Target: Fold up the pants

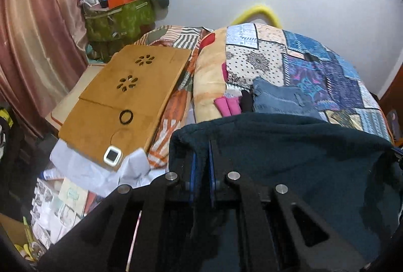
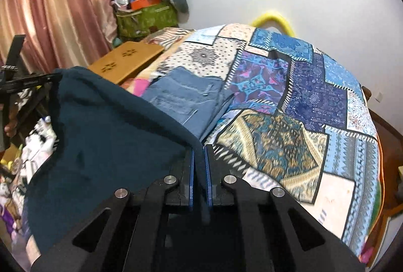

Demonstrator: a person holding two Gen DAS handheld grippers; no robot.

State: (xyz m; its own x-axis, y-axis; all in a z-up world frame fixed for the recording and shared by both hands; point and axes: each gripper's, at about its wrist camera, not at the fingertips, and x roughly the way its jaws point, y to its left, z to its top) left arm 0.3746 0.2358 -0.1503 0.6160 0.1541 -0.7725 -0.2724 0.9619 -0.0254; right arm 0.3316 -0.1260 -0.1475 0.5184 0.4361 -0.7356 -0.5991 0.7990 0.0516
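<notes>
Dark teal pants [image 1: 289, 158] hang stretched between my two grippers above the bed. My left gripper [image 1: 201, 146] is shut on one corner of the fabric's upper edge, the cloth pinched between its blue pads. In the right wrist view the same pants [image 2: 105, 133] spread to the left, and my right gripper [image 2: 199, 148] is shut on the opposite corner of that edge. The left gripper [image 2: 27, 82] shows at the far left of the right wrist view, holding the other end. The lower part of the pants is hidden below the fingers.
A patchwork bedspread [image 2: 302, 101] covers the bed. Folded blue jeans [image 2: 186, 95] and pink cloth [image 1: 228, 106] lie on it. A brown lap desk [image 1: 126, 95] lies at the left, a green bag [image 1: 118, 20] piled with clothes stands by the curtain [image 1: 32, 40], and clutter lies on the floor.
</notes>
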